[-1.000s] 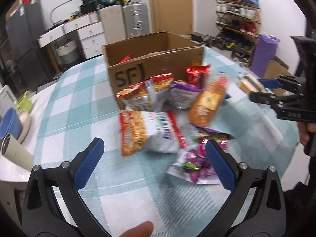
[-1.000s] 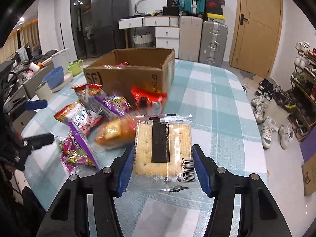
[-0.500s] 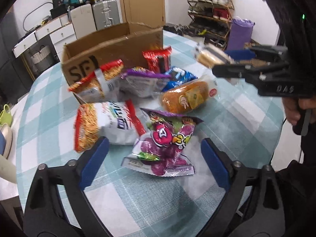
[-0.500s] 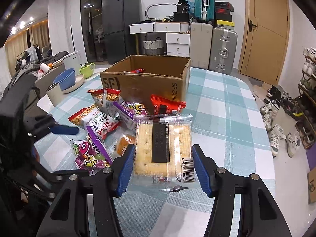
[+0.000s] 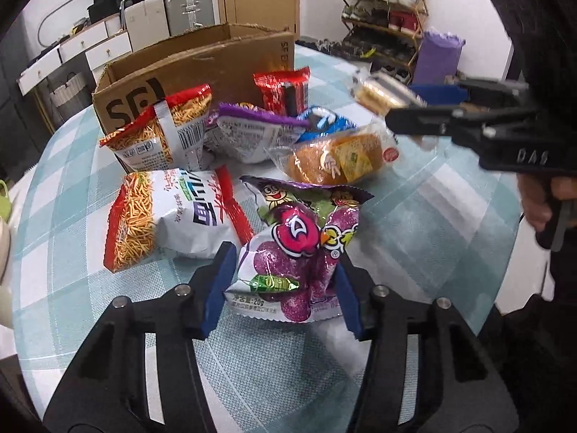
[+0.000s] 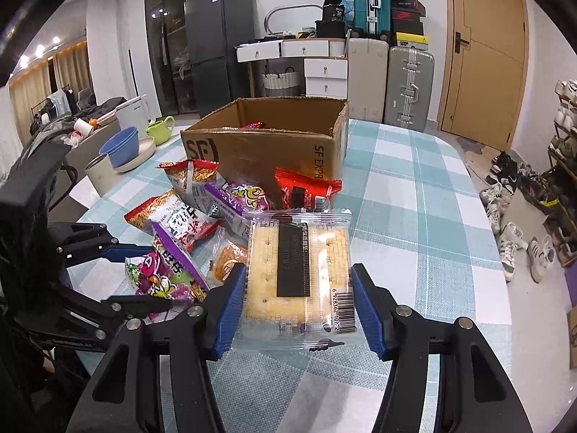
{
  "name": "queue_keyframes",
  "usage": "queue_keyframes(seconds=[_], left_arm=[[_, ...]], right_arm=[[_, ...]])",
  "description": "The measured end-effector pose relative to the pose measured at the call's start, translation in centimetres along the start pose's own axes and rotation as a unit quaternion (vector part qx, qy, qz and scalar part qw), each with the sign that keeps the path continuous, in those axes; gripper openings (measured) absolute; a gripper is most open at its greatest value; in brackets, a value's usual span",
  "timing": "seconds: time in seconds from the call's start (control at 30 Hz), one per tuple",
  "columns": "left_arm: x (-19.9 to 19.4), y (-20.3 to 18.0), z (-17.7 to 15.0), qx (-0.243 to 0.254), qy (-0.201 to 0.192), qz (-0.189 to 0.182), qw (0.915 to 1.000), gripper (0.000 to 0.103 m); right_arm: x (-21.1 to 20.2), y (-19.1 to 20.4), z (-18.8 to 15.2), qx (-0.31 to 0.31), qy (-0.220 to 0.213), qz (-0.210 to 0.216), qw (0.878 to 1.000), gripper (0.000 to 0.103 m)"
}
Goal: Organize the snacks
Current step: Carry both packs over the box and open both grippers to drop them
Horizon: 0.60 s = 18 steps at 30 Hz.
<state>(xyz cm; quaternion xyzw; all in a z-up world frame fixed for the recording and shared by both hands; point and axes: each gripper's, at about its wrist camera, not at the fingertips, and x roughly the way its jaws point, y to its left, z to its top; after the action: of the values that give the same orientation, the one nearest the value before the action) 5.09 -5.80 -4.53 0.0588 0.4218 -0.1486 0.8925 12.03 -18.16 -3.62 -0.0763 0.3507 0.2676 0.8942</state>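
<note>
Room: I saw a lived-in space with a wooden door, suitcases, white drawers, a dark fridge and a shoe rack along the walls.
Surface: round table under a teal-and-white checked cloth (image 6: pixel 414 187); blue bowls and a green mug sat off its far left edge.
Box: open brown cardboard carton (image 6: pixel 267 144) stood at the middle of the table; a red wrapper showed inside, so I judged a few snacks were already packed.
Pile: most snacks lay loose in front of the carton: two red-and-white noodle-snack bags (image 5: pixel 169 213), a purple-edged pouch, a red sachet, a wrapped golden bun (image 5: pixel 335 158).
Progress: I judged the job early to middling; the bulk of the pile was left to move.
Right gripper (image 6: pixel 299 303): blue pads were clamped on a clear-wrapped cracker pack with a black label (image 6: pixel 297 270), held above the cloth near the pile.
Left gripper (image 5: pixel 281 285): jaws had just been closing; pads pressed both sides of the purple grape-candy bag (image 5: pixel 299 252), nearest me on the cloth.
</note>
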Motion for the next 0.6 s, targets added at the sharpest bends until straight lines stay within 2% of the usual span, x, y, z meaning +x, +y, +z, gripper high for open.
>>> queue_keyframes(seconds=[0.27,0.4,0.6], left_arm=[[-2.7,1.4,0.9,-0.032,-0.05,-0.014,0.9981,0.049],[-3.5,2.1,1.3,-0.047,-0.066,-0.008,0.9967,0.048],[-6.3,3.9,1.6,-0.085,-0.11,0.002,0.9903,0.048]], right_arm=[[-0.7,0.0,0.2,0.008,-0.024,0.008,1.0,0.058],[-1.4,0.1,0.5,0.011,-0.041,0.009,0.999,0.058],[-1.7,0.2,1.0,0.033,-0.055,0.008,0.998,0.058]])
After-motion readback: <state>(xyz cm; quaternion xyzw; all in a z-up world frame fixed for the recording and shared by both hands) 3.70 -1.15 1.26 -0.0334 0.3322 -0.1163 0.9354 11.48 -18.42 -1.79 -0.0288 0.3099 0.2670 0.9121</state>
